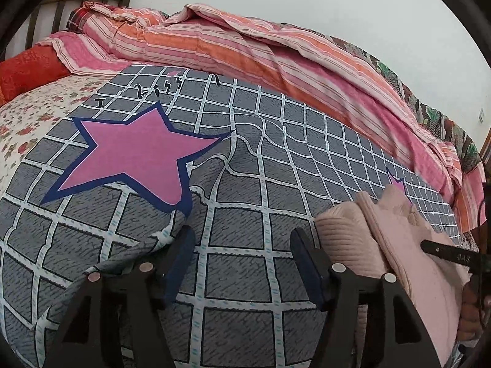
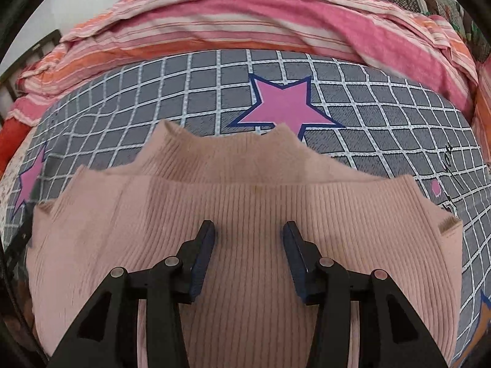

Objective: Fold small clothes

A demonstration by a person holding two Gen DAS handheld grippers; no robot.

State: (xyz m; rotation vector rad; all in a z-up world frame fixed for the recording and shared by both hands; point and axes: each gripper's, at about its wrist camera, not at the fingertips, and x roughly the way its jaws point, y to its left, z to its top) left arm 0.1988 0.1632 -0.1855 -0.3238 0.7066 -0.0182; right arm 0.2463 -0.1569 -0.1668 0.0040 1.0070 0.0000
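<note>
Sweater lies on sheet, quilt behind.

grey grid bedsheet under & ahead of jaws | pink star print ahead-left | striped pink/orange quilt bunched far ahead | floral sheet far left

Left gripper and right gripper: black angular linkages, silver pivot pins, dark blue textured finger pads.

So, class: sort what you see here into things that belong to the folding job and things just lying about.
Job: pink ribbed sweater; left gripper; right gripper.

Lying about: striped quilt; grey checked sheet with stars; red pillow; floral sheet.
</note>
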